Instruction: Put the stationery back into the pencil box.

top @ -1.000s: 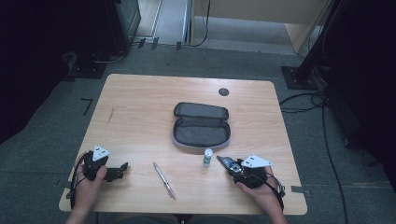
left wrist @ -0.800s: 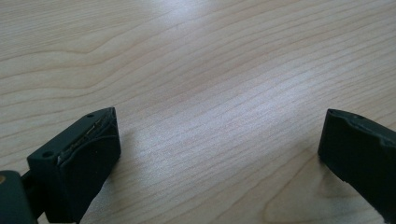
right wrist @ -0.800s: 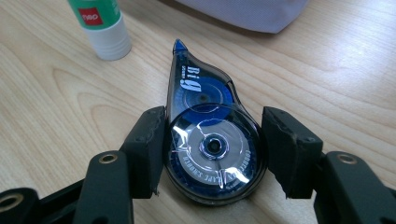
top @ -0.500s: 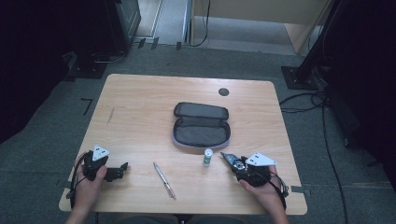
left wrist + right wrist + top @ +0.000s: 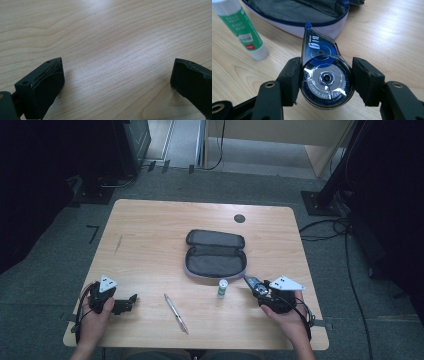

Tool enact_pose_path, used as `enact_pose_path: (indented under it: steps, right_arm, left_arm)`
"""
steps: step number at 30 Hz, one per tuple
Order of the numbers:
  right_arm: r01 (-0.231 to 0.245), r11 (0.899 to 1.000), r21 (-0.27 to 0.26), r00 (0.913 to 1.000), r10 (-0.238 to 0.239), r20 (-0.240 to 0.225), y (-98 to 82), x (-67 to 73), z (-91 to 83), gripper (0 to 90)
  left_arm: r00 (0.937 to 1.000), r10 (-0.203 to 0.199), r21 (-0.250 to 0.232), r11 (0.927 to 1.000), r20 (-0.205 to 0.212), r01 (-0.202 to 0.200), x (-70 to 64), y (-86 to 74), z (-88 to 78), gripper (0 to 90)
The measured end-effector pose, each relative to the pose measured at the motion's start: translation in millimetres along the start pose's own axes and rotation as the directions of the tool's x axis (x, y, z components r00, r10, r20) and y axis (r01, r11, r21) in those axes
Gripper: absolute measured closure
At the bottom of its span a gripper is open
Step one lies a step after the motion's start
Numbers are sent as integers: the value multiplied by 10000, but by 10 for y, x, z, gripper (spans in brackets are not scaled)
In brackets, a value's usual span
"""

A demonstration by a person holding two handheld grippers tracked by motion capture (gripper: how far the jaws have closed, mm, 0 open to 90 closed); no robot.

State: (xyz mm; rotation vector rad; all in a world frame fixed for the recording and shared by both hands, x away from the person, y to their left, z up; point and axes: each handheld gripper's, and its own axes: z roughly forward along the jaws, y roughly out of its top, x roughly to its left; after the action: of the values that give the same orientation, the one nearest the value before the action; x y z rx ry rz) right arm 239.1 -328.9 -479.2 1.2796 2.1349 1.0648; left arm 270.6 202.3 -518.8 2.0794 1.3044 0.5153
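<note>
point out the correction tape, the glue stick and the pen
correction tape (image 5: 325, 78), right gripper view, clear round reel housing
glue stick (image 5: 243, 28), right gripper view, green label
pen (image 5: 176, 313), high view, mid barrel

Wooden table (image 5: 150, 225): case (image 5: 216, 253), pen (image 5: 176, 306), glue stick (image 5: 222, 287).

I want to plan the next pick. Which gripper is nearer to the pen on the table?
Left. The left gripper rests open a short way to the left of the pen. The right gripper, shut on a correction tape roller, is farther off at the pen's right, beyond the glue stick.
</note>
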Motion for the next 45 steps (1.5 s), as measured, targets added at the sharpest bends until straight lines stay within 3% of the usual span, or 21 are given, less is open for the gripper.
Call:
enact_pose_path:
  steps: [16, 26, 45]
  right_arm:
    - [140, 9994, -316, 9997, -134, 208, 343, -6, -19, 423]
    - [543, 9977, -418, 9985, -538, 114, 588, 24, 60, 423]
    - [1009, 9947, -214, 9940, -1017, -413, 887, 91, 476, 423]
  left_arm:
    - [10000, -2, -8, 10000, -12, 2, -2, 0, 2, 0]
    - [10000, -1, -8, 10000, -7, 1, -1, 0, 1, 0]
    - [10000, -16, -15, 10000, 6, 16, 0, 0, 1, 0]
